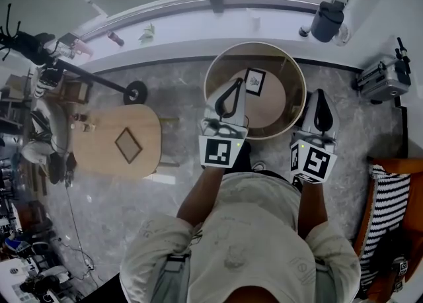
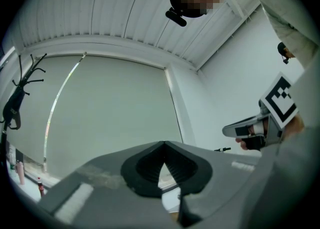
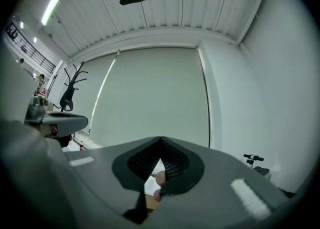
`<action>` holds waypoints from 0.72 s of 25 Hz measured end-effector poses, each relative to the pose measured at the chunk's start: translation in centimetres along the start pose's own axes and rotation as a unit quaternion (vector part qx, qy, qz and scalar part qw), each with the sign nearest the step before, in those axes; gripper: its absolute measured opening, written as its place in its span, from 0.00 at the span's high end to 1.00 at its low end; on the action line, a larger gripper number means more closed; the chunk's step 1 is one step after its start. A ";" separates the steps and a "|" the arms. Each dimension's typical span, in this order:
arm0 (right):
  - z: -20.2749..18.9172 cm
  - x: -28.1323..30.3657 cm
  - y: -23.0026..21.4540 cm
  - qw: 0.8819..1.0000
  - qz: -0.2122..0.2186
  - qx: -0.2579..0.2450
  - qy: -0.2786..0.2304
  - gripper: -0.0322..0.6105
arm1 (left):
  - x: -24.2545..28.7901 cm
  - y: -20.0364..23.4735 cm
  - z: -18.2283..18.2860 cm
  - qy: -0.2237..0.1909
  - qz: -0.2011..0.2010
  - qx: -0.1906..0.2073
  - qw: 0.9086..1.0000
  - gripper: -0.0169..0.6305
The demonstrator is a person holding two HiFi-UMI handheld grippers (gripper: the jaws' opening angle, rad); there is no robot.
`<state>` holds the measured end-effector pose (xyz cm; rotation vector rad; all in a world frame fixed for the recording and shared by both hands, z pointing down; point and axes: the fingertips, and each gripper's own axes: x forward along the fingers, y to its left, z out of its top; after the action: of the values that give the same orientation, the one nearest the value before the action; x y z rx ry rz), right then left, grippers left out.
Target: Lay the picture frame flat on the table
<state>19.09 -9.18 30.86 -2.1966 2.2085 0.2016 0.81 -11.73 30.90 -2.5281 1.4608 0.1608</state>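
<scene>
Head view shows left gripper [image 1: 236, 85] and right gripper [image 1: 320, 95], fingers clenched on nothing (tips touching), picture frame [image 1: 254, 81] on round counter [image 1: 276, 108] between them.

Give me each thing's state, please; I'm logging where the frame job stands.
Small black picture frame: on the round wooden table, not gripped; flat or propped, cannot tell.
Left gripper: shut, nothing between its jaws.
Right gripper: shut, nothing between its jaws.
</scene>
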 end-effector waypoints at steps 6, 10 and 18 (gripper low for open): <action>-0.4 0.1 -0.3 1.000 -0.007 -0.005 0.006 0.95 | 0.0 0.2 -0.2 0.001 0.001 0.013 1.000 0.97; -0.7 0.2 -0.5 1.000 -0.007 -0.005 0.008 0.95 | 0.1 0.0 -0.4 0.003 0.003 0.013 1.000 0.97; -0.9 0.7 -0.5 1.000 0.000 -0.002 0.009 0.95 | 0.2 0.1 -0.6 0.007 0.007 0.013 1.000 0.97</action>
<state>19.60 -9.93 31.60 -2.2081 2.2196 0.1877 0.81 -12.09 31.40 -2.5023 1.4771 0.1266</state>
